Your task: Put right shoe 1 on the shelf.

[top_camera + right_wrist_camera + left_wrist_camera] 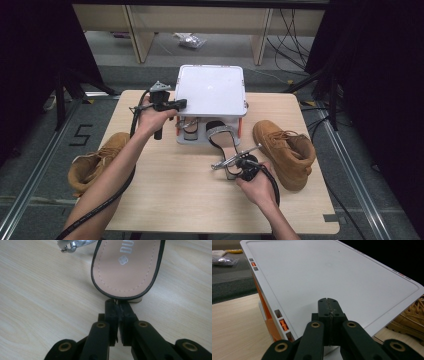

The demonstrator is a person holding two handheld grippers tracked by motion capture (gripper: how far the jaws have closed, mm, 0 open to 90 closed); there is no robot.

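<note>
Jaws closed beside sandal, heel-end nearest them.

Your sandal is a high-heeled shoe with a black edge, a pink inside and a shiny silver strap. It lies on the wooden table, right in front of the white box, with its front end poking into the box's open front. Its heel end points toward you. The box has a flat white lid and orange sides. It stands at the far edge of the table.
</note>
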